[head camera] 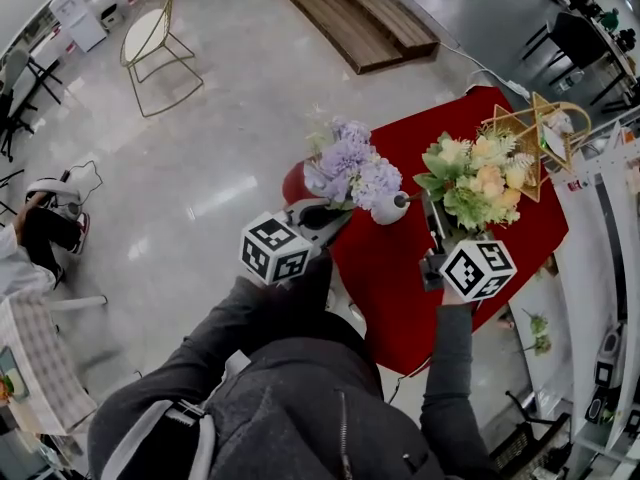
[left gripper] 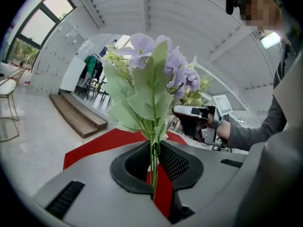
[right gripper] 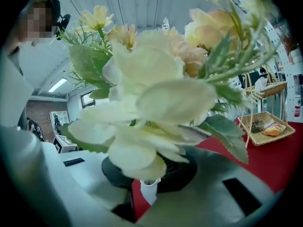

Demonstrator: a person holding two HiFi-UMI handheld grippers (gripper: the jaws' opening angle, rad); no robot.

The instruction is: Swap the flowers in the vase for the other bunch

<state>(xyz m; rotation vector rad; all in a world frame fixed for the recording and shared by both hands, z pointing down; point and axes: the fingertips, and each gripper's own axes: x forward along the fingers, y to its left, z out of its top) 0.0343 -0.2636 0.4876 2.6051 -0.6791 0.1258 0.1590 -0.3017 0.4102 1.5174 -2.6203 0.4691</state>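
Observation:
My left gripper (head camera: 333,214) is shut on the stems of the purple bunch (head camera: 350,165), holding it upright over the table's left edge. In the left gripper view the thin green stems (left gripper: 154,161) are pinched between the jaws, with the purple bunch (left gripper: 156,74) above them. My right gripper (head camera: 440,230) is shut on the cream and yellow bunch (head camera: 478,180), to the right of the small white vase (head camera: 389,208). In the right gripper view this bunch (right gripper: 156,89) fills the picture and hides its stems. The vase's white neck (right gripper: 149,191) shows low between the jaws.
A red cloth covers the table (head camera: 400,298). A gold wire stand with baskets (head camera: 540,128) stands at its far right; the wicker baskets (right gripper: 266,124) show in the right gripper view. A gold chair (head camera: 155,43), a wooden platform (head camera: 345,13) and a seated person (head camera: 40,233) are on the floor.

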